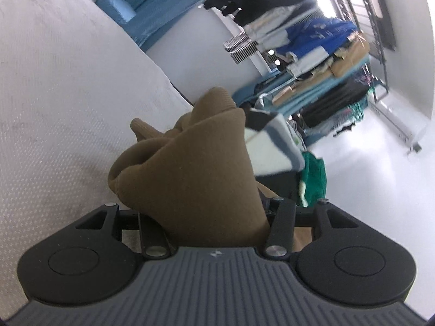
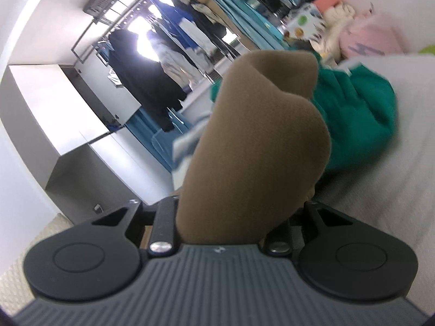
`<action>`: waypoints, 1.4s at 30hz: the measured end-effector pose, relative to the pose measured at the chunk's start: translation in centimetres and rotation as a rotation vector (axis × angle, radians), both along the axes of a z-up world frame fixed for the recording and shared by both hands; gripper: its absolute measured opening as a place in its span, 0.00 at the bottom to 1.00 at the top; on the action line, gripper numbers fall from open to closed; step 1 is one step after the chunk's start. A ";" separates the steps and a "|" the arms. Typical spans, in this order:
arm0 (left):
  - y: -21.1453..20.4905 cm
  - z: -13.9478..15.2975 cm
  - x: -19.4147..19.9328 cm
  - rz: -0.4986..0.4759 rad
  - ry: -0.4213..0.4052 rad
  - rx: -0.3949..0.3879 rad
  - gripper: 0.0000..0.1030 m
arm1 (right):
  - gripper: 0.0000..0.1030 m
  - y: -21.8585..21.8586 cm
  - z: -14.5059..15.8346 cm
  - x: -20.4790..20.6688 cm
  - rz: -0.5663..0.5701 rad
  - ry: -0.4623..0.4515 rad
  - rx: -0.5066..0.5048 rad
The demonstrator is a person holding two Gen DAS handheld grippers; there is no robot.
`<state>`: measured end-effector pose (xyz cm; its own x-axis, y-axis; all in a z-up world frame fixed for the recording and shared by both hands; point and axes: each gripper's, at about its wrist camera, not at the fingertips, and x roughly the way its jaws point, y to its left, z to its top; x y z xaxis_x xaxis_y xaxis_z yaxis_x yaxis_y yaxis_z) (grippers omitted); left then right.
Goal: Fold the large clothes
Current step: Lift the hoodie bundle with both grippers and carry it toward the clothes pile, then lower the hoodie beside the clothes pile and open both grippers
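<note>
A thick brown garment (image 1: pixel 190 168) fills the middle of the left wrist view, bunched into folds that rise out from between the jaws. My left gripper (image 1: pixel 206 212) is shut on this bunch; the cloth hides its fingers, so only the black linkages at the base show. In the right wrist view another bunch of the same brown garment (image 2: pixel 258 149) stands up out of my right gripper (image 2: pixel 233 212), which is shut on it with its fingers likewise covered. Both views are tilted and motion-blurred.
A white textured bed surface (image 1: pixel 54 108) lies left of the left gripper. A green garment (image 2: pixel 353 114) sits on the surface beyond the right gripper, with pink and plush items (image 2: pixel 367 40) behind. A rack of hanging clothes (image 2: pixel 152 81), a white cabinet (image 2: pixel 68 114) and shelves of folded clothes (image 1: pixel 312 49) stand further off.
</note>
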<state>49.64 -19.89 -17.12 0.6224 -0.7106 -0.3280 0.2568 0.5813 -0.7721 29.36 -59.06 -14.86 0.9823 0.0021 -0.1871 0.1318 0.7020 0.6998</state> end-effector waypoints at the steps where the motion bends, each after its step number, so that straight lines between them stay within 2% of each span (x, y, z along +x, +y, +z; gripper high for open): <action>1: 0.1 -0.8 -0.4 -0.014 -0.019 0.012 0.54 | 0.33 0.0 -0.9 -0.3 0.000 0.005 0.012; 7: 0.7 -4.0 -2.3 -0.060 -0.034 0.073 0.54 | 0.33 0.2 -5.7 -2.9 -0.010 0.044 0.117; 12: 2.1 -8.2 -3.5 -0.062 0.010 0.049 0.55 | 0.33 0.4 -8.5 -3.9 -0.019 0.064 0.178; 15: 3.1 -10.5 -4.3 -0.058 0.017 0.009 0.59 | 0.38 0.9 -9.6 -4.6 -0.017 0.071 0.177; 19: 3.3 -10.8 -4.6 -0.055 0.020 0.011 0.62 | 0.44 1.1 -10.7 -5.3 -0.023 0.084 0.213; 22: 3.6 -9.9 -4.6 -0.057 0.057 0.021 0.65 | 0.46 0.9 -10.7 -5.3 -0.025 0.101 0.234; 26: 5.1 -8.7 -5.3 -0.083 0.105 0.058 0.69 | 0.55 0.5 -10.2 -5.9 -0.033 0.168 0.295; 30: 6.7 -6.0 -7.3 -0.090 0.101 0.179 0.70 | 0.55 0.1 -9.4 -8.7 -0.038 0.244 0.320; 34: 7.5 -2.0 -10.0 -0.080 0.033 0.308 0.70 | 0.55 0.6 -6.0 -11.3 -0.051 0.322 0.205; 37: 7.6 2.0 -11.9 -0.073 -0.026 0.355 0.70 | 0.55 1.2 -3.1 -13.0 -0.073 0.373 0.107; 42: 6.8 8.5 -15.7 -0.084 -0.144 0.410 0.70 | 0.54 2.5 1.5 -16.3 -0.150 0.323 -0.041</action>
